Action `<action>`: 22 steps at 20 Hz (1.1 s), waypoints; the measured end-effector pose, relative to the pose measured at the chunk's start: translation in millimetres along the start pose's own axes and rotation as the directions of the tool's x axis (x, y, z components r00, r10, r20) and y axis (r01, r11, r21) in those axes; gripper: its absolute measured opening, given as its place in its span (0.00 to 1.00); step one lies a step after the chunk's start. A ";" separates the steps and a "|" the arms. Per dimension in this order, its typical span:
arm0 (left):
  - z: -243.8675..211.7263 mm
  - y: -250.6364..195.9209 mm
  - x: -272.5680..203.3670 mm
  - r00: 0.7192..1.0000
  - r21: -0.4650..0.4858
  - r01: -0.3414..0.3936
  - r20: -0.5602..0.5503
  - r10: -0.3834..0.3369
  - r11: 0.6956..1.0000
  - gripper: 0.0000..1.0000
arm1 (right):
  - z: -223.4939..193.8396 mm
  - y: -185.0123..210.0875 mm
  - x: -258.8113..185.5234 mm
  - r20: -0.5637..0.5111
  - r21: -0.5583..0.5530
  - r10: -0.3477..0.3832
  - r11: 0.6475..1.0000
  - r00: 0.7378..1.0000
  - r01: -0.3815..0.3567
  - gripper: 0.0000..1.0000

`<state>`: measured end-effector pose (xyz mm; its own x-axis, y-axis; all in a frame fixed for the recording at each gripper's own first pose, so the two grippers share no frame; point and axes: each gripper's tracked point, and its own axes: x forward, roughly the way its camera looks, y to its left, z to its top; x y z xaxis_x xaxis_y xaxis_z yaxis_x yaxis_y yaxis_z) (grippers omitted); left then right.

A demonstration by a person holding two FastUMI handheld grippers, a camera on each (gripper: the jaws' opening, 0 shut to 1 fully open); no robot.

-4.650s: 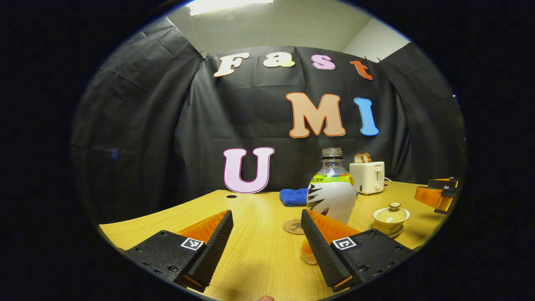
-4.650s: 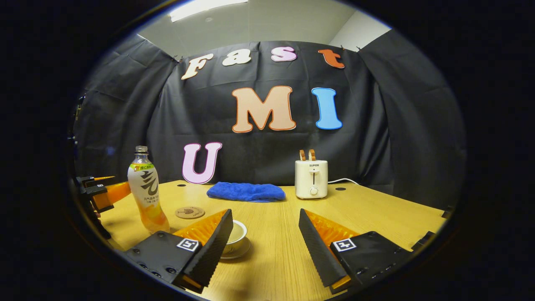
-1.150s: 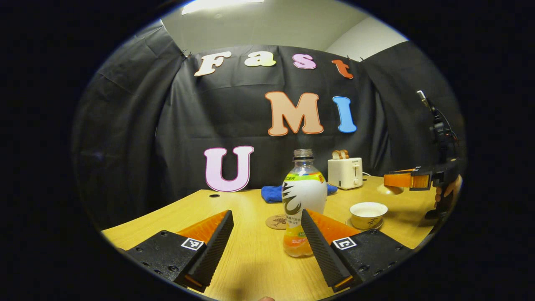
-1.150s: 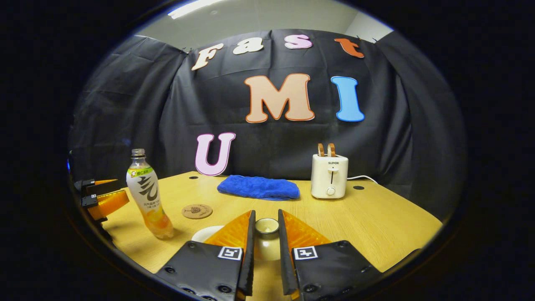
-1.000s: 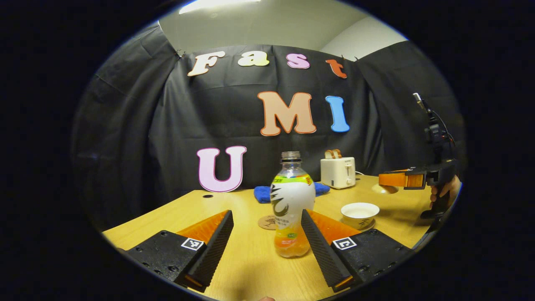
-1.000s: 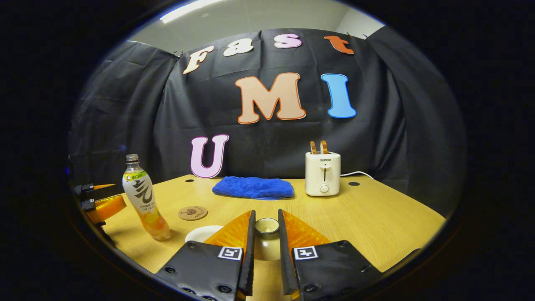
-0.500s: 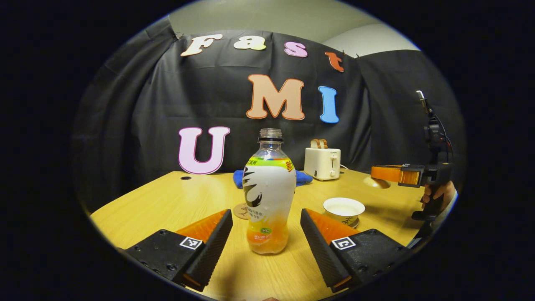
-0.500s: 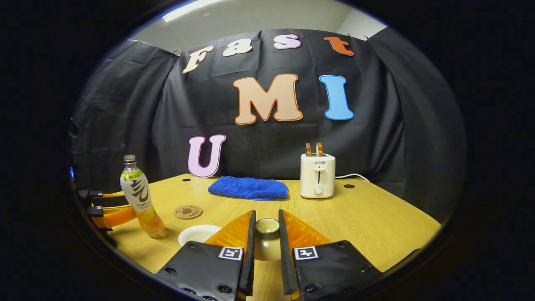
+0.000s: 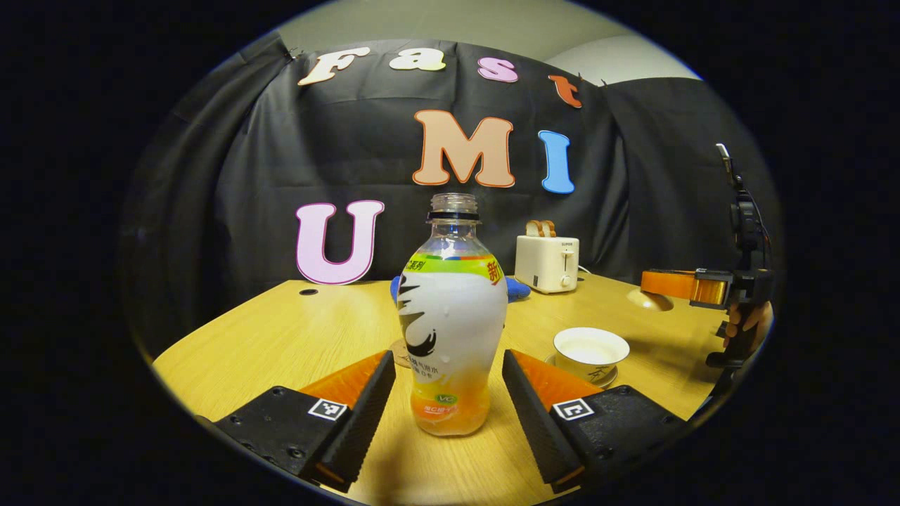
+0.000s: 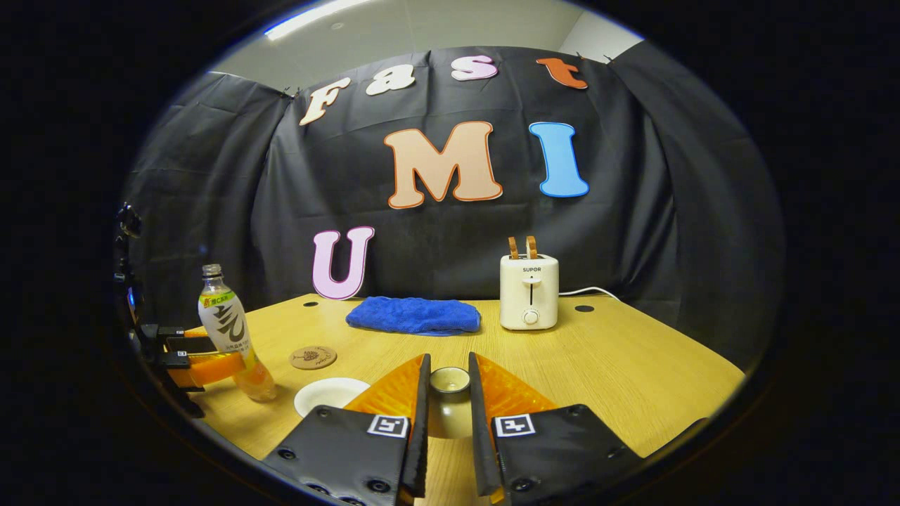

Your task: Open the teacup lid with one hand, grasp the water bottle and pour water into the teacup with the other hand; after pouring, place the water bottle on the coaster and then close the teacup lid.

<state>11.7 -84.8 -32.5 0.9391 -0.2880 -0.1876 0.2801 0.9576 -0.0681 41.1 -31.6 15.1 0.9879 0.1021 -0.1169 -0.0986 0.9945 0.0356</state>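
Compared with a moment earlier, the water bottle (image 9: 451, 316) is now framed between the wide-open fingers of the left gripper (image 9: 444, 400), not yet touched, while the teacup lid (image 10: 449, 380) is kept pinched by the right gripper (image 10: 448, 414) beside the uncovered teacup (image 9: 590, 349), so grasping comes next.

Blue towel (image 10: 413, 315), cream toaster (image 10: 529, 292), pale teacup (image 9: 590, 351).

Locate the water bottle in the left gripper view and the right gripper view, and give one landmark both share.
Left gripper view: bottle stands at centre, between the open fingers.
Right gripper view: bottle at far left, on the table.
Shared landmark: the white toaster at the back.
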 end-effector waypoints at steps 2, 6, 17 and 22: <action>0.8 -0.4 3.6 1.000 -0.003 -0.007 0.005 0.007 1.000 0.87 | 0.3 -0.2 -0.1 0.000 -0.002 0.001 1.000 1.000 -0.001 0.30; 0.7 -3.3 9.6 1.000 -0.001 -0.006 0.005 0.006 1.000 0.71 | 3.2 -2.7 -1.9 0.007 0.003 0.000 1.000 1.000 0.000 0.29; 2.5 7.0 22.6 0.999 0.090 -0.037 -0.029 0.039 0.995 0.54 | 11.9 -2.5 -6.5 0.024 0.002 0.009 1.000 1.000 -0.009 0.30; 9.5 10.4 29.9 0.998 0.218 -0.043 -0.037 0.052 0.975 0.55 | 10.2 0.2 -6.2 0.016 -0.001 0.018 1.000 1.000 -0.018 0.30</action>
<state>44.6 -83.3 -29.6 0.9445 -0.2378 -0.2266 0.2760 0.9486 0.1550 36.2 -32.3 26.0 0.9877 0.1200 -0.1002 -0.1168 0.9925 0.0368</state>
